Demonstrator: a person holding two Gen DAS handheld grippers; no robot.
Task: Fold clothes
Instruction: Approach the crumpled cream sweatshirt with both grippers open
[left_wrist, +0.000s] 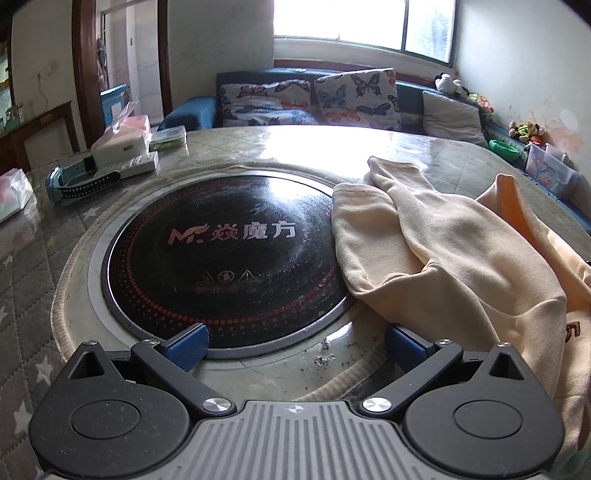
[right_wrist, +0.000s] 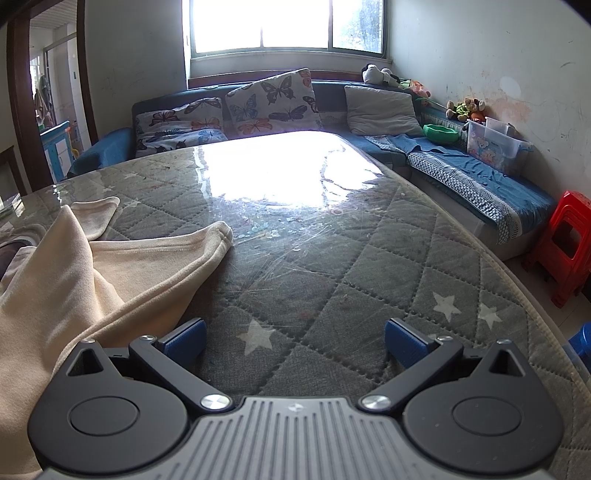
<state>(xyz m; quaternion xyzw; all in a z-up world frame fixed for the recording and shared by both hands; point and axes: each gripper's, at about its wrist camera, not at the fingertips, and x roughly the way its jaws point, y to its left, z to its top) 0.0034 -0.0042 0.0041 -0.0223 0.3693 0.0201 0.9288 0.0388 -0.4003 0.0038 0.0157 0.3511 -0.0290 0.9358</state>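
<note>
A cream garment (left_wrist: 454, 258) lies crumpled on the table, its two cuffed ends reaching over the right edge of the round black cooktop (left_wrist: 221, 266). It also shows in the right wrist view (right_wrist: 85, 266), at the left, with a hemmed edge pointing right. My left gripper (left_wrist: 295, 347) is open and empty, above the cooktop's near rim, with the garment just right of its right finger. My right gripper (right_wrist: 295, 341) is open and empty over the quilted star-pattern table cover (right_wrist: 369, 266), with the garment touching or just beside its left finger.
A blue watch (left_wrist: 79, 182), a white box (left_wrist: 118, 146) and packets lie at the table's far left. A sofa with butterfly pillows (right_wrist: 273, 101) runs behind the table. A red stool (right_wrist: 569, 243) stands at the right, off the table edge.
</note>
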